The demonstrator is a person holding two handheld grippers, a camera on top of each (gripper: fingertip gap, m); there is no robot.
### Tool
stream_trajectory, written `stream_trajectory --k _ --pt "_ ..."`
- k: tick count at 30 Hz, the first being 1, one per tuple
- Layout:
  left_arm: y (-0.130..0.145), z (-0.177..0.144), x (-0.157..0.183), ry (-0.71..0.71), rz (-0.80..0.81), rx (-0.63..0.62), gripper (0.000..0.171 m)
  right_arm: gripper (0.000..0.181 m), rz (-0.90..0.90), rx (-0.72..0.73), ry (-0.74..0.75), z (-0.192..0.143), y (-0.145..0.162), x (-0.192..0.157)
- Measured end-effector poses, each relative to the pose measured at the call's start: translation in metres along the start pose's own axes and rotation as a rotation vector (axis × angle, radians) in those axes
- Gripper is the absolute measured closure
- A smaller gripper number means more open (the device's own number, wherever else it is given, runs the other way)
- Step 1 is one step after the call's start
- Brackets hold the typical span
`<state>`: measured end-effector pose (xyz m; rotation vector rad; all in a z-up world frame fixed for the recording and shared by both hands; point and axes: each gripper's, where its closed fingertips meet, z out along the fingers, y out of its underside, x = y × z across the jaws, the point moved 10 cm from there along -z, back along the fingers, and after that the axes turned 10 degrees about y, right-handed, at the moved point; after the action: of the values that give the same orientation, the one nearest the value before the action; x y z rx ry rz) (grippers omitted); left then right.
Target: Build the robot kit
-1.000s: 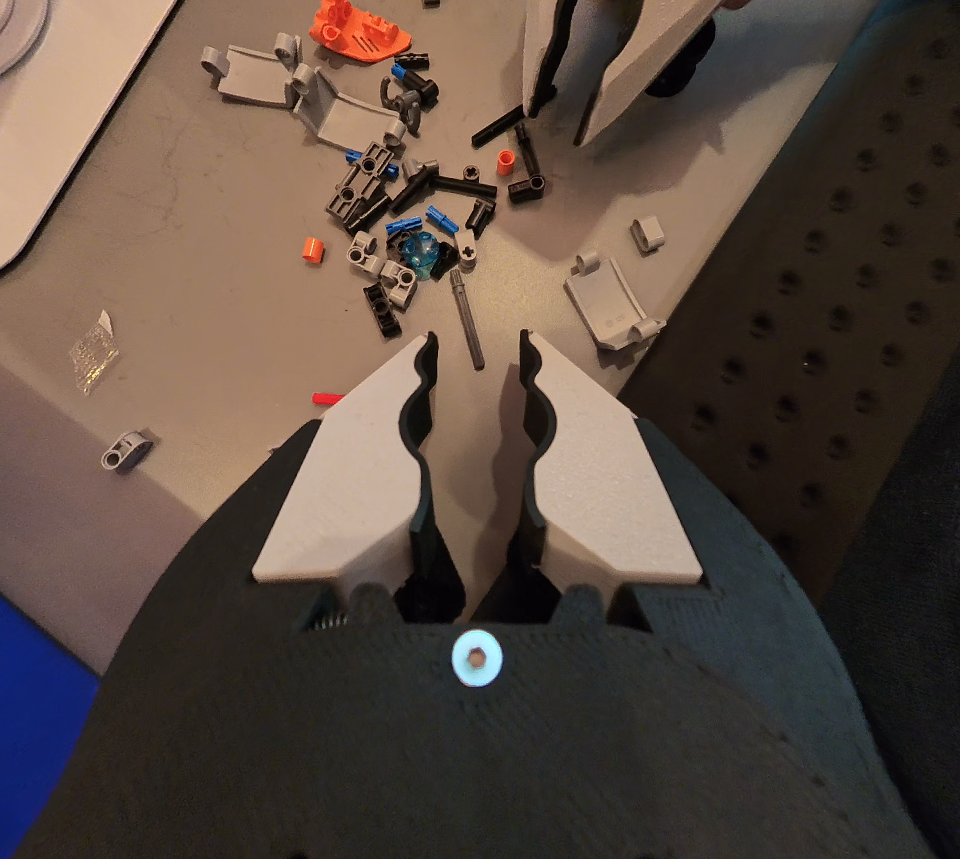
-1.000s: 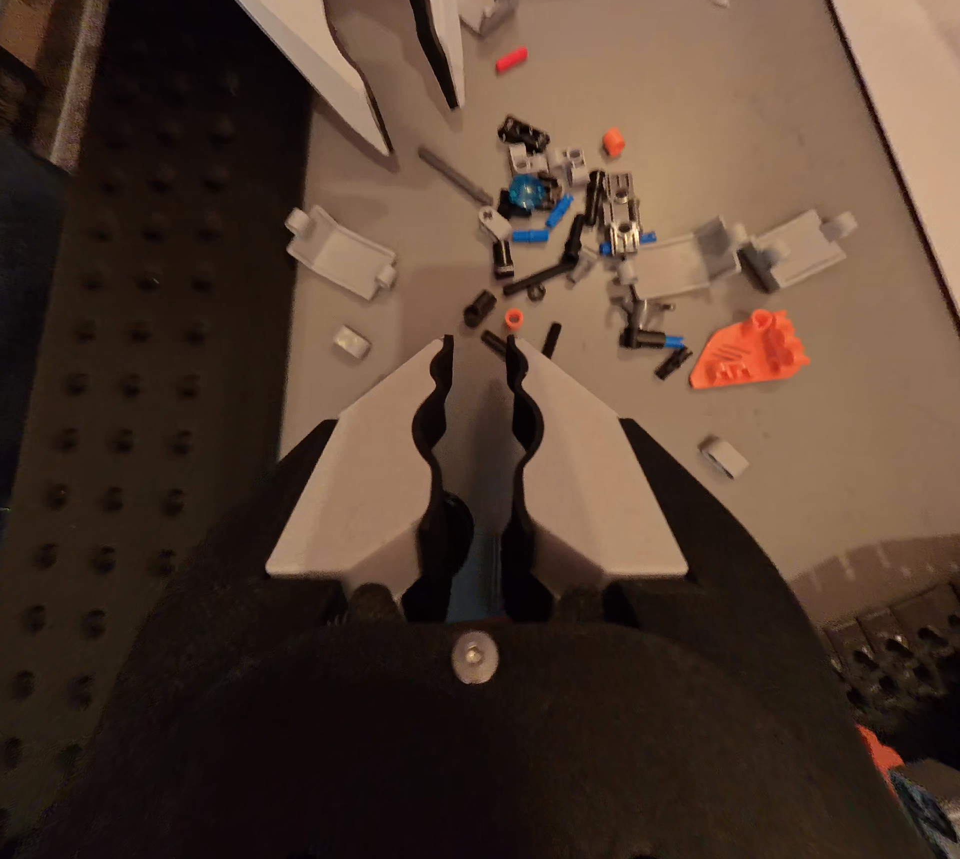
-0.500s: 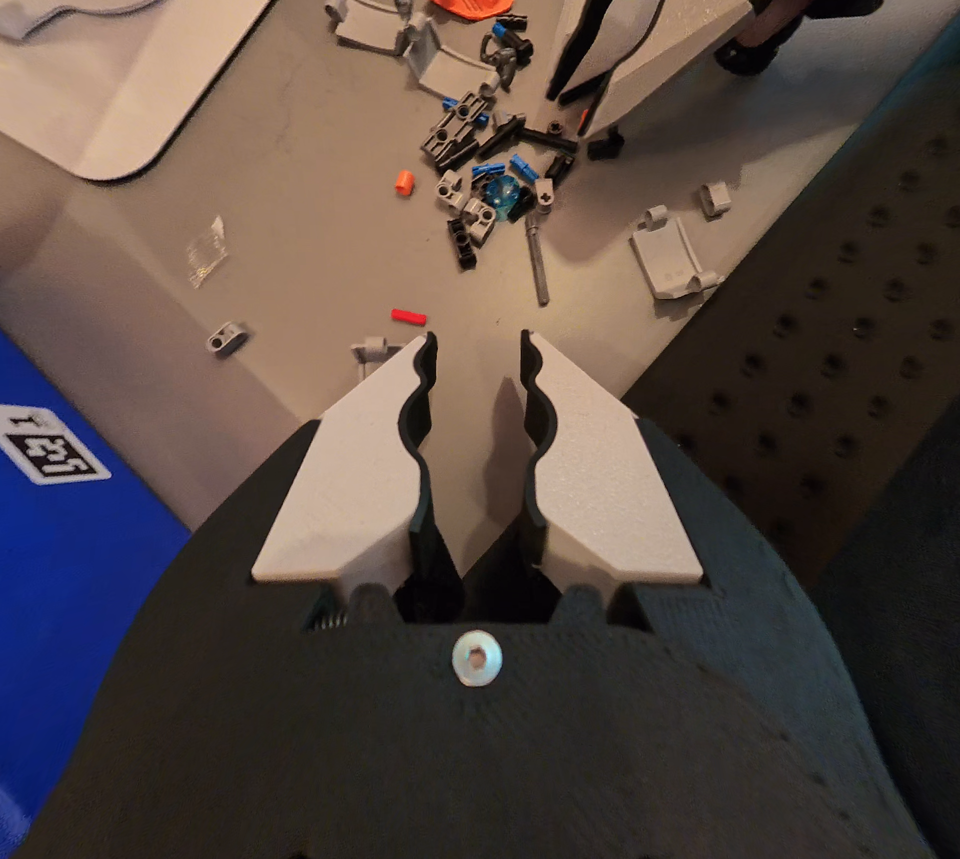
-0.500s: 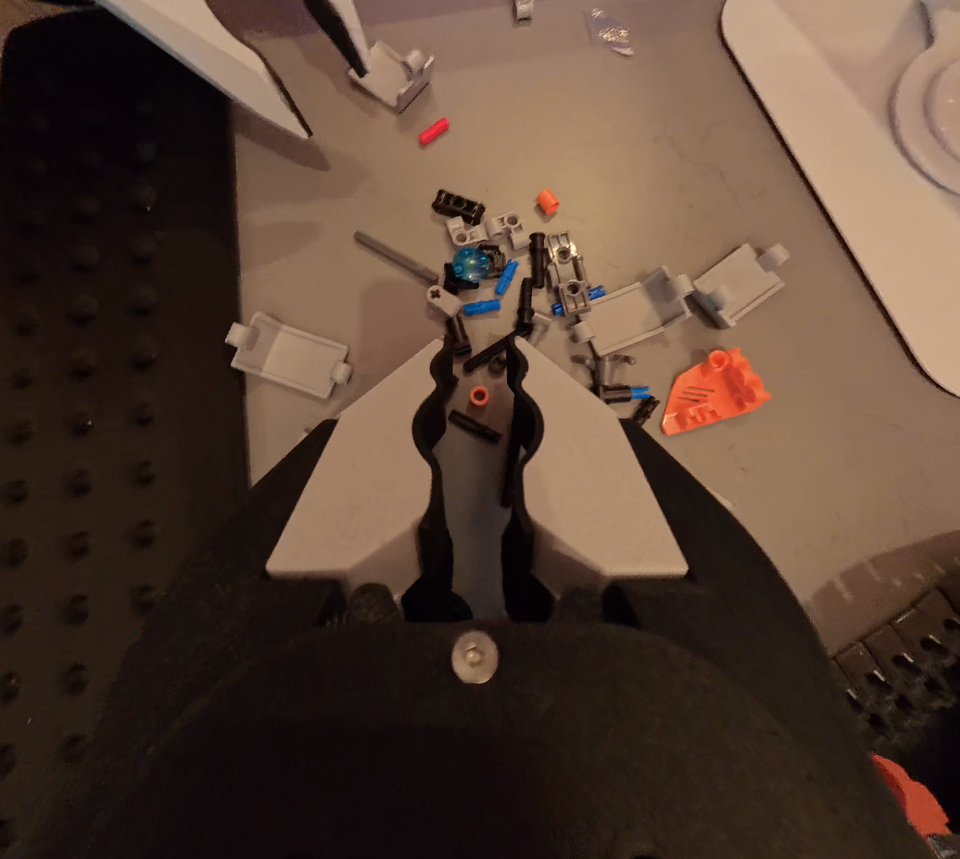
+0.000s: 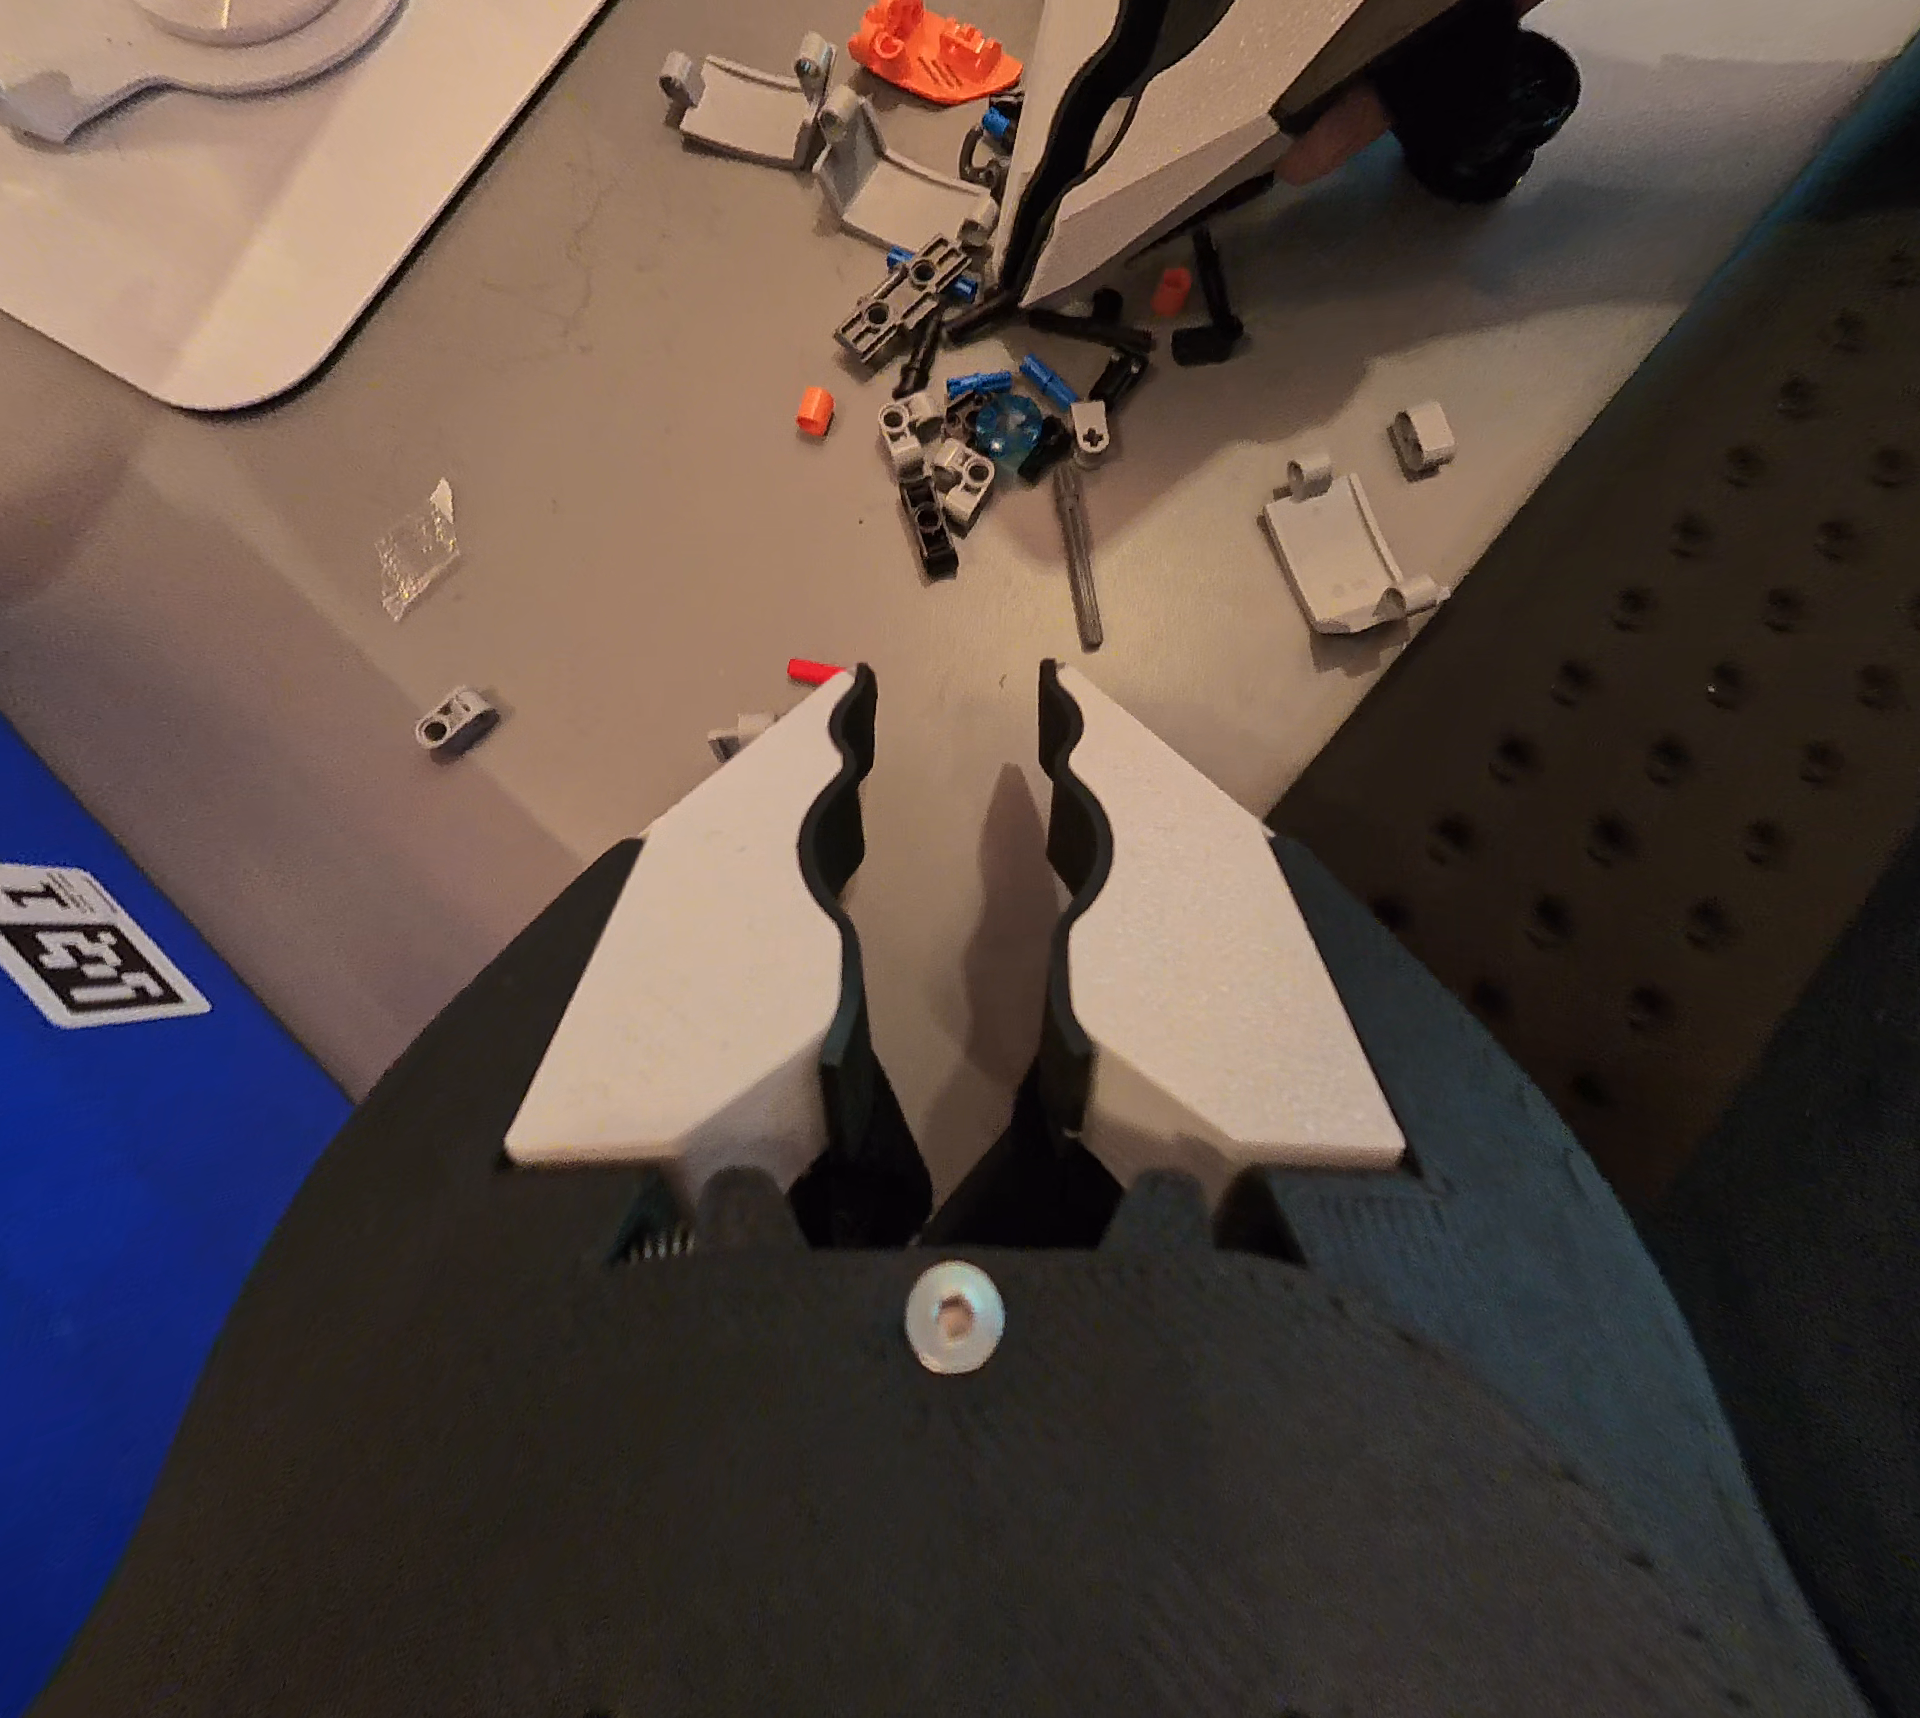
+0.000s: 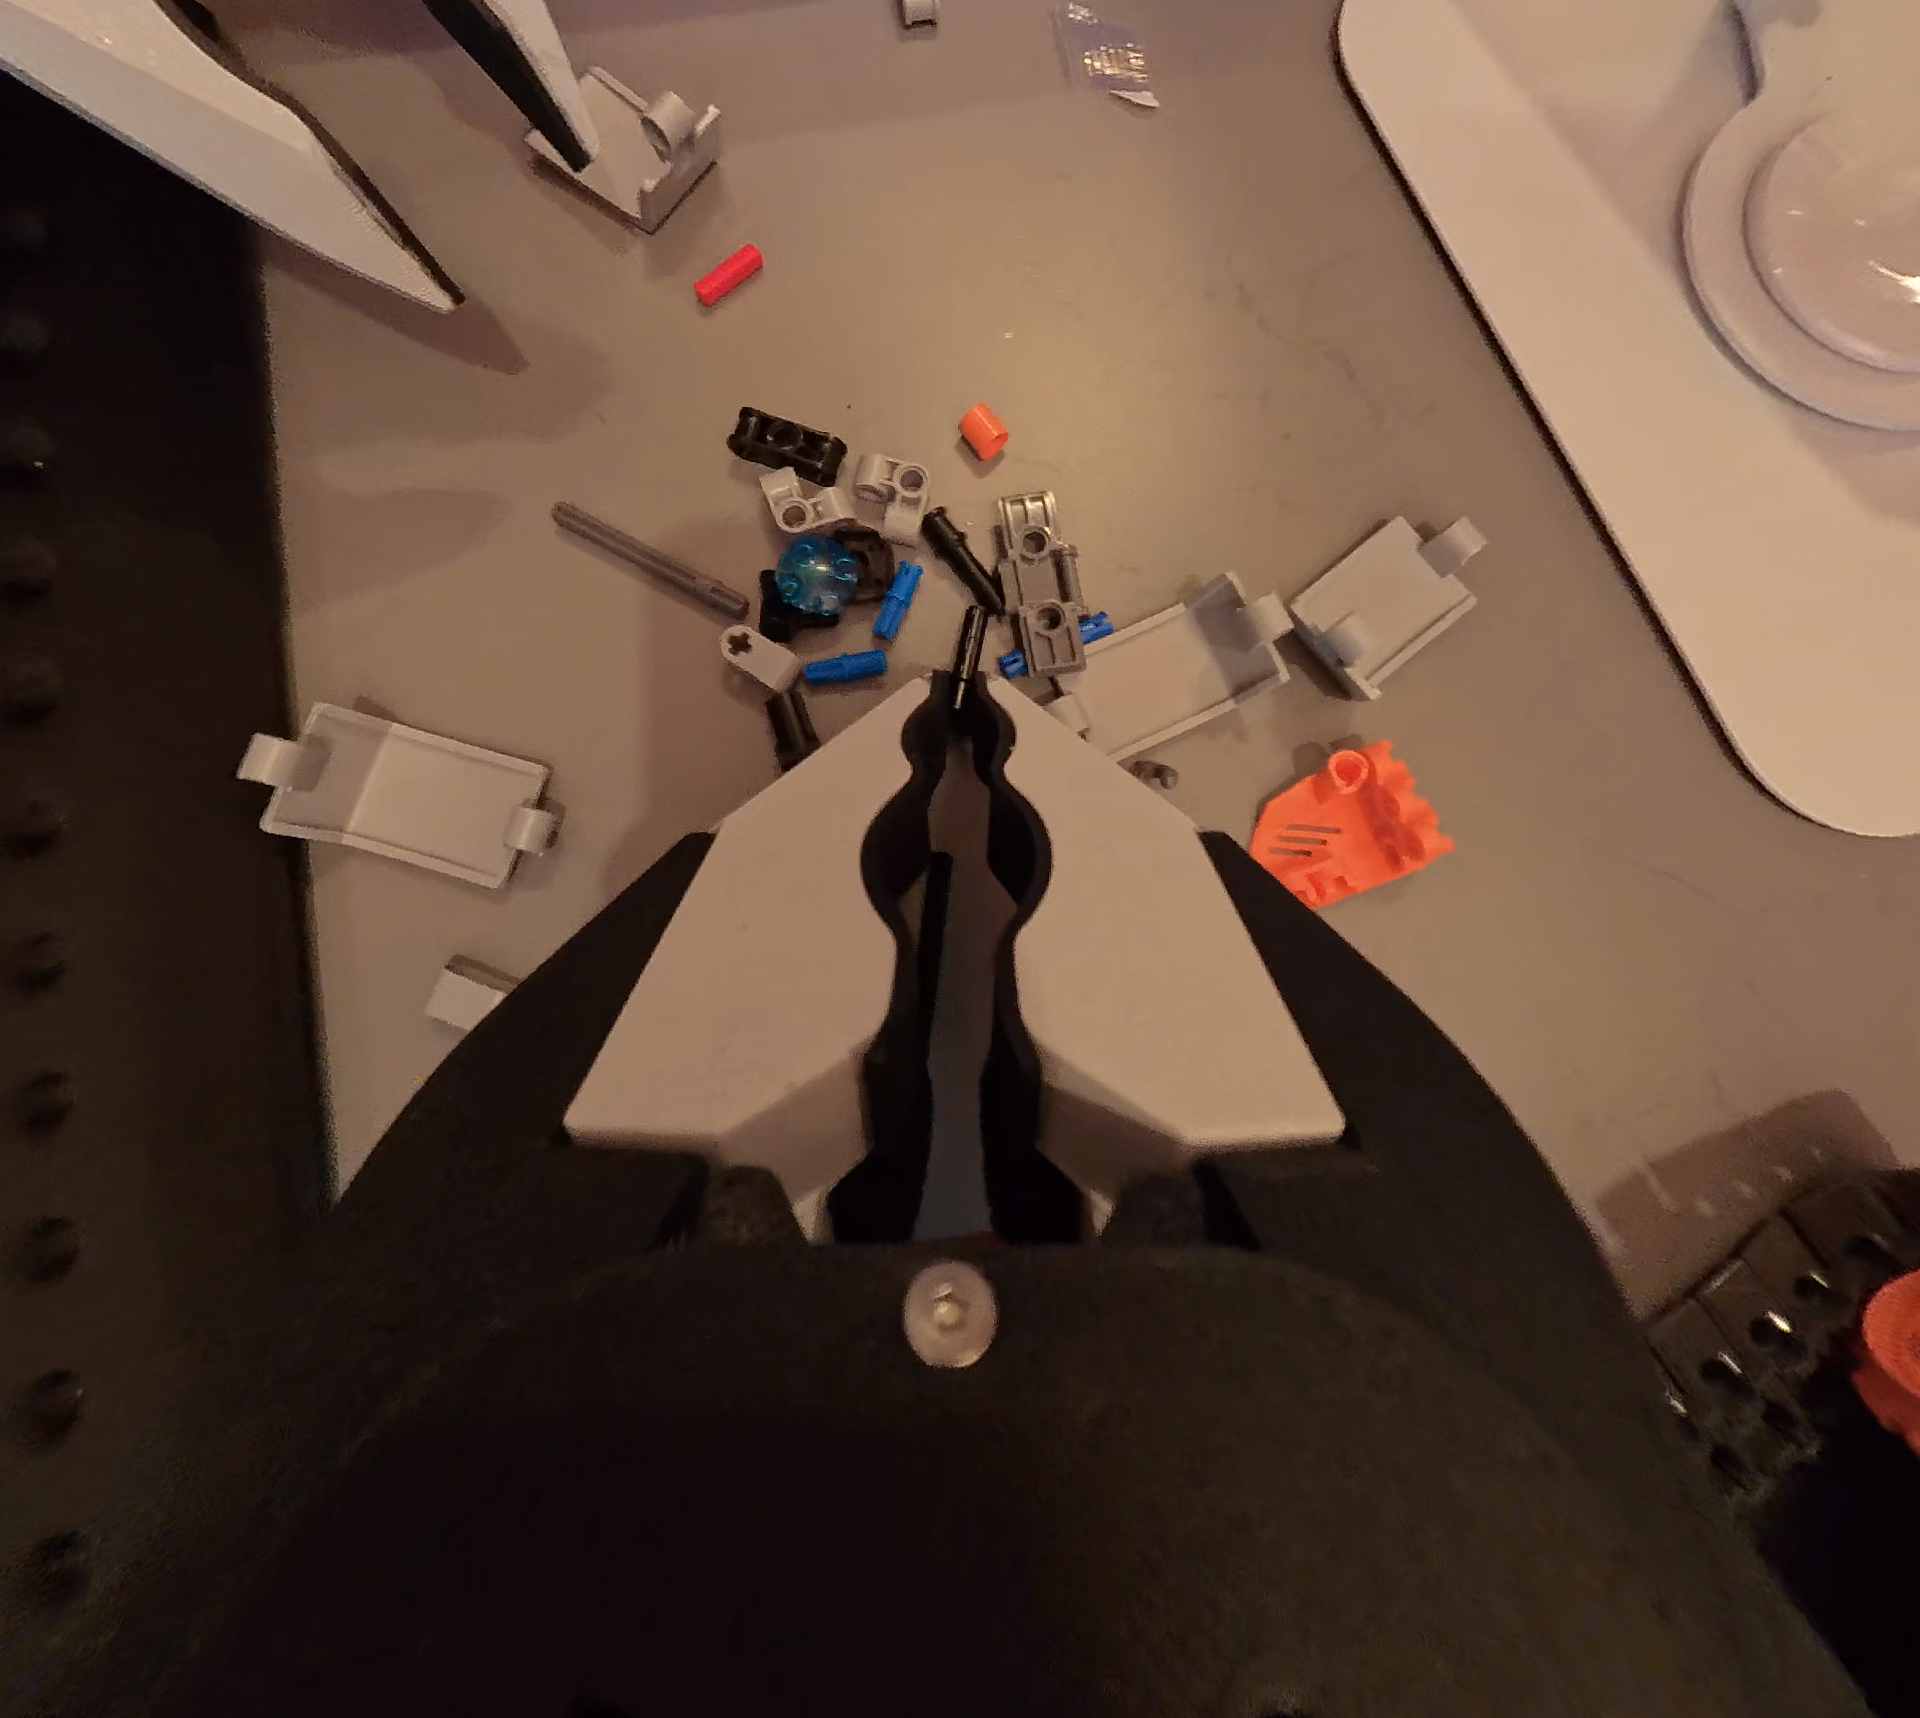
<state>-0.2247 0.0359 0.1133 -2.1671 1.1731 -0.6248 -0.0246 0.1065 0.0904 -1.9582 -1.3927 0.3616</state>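
Grey tabletop [image 5: 582, 463] is carrying a loose scatter of small plastic building-toy parts, with a black perforated mat [image 5: 1662, 629] lying along one edge and a white rounded board [image 5: 343, 141] lying at the far side.

Landmark: translucent blue round stud [image 6: 816, 577], sitting in the middle of the scatter.

- Right gripper [image 6: 961, 697]: standing just beside the stud, its fingers drawn nearly together and pinching a black pin [image 6: 966, 650], which is sticking out past the tips toward the stud.
- Left gripper [image 5: 956, 681]: hovering well apart from the stud, jaws standing apart, nothing between them.
- Long grey axle [image 6: 649, 562]: lying just beside the stud, on the perforated-mat side.
- Blue pins [image 6: 847, 666]: lying near the stud, between it and the right gripper.
- Dark grey connector block [image 6: 1039, 598]: lying near the stud, toward the white board.
- Orange bush [image 6: 982, 430]: lying near the stud, beyond it from the right gripper.
- Red pin [image 6: 727, 274]: lying farther off, between the stud and the left gripper.
- Grey curved panel [image 6: 400, 795]: lying apart from the stud, next to the mat.
- Orange shell piece [image 6: 1351, 827]: lying well apart from the stud, beside the right gripper's finger.
- Clear plastic scrap [image 5: 416, 546]: lying well apart from the stud.
- Blue surface with a printed sticker [image 5: 94, 951]: showing beyond the table edge, far from the stud.
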Motion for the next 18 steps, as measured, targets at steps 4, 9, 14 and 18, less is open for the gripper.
stream_trajectory --k 4,9,14,18 --pt "-0.010 0.006 0.002 0.011 0.030 0.037 0.142 0.181 0.024 0.032 -0.014 -0.008 0.002 0.003" --pt "-0.026 0.018 0.008 -0.015 0.156 0.062 0.137 0.181 0.097 0.129 -0.083 -0.029 0.001 0.007" --pt "-0.029 0.030 0.006 -0.017 0.161 0.048 0.138 0.181 0.097 0.123 -0.045 -0.039 0.008 0.013" --pt "-0.024 0.029 0.003 -0.027 0.130 0.034 0.138 0.181 0.111 0.138 -0.039 -0.049 0.015 0.015"
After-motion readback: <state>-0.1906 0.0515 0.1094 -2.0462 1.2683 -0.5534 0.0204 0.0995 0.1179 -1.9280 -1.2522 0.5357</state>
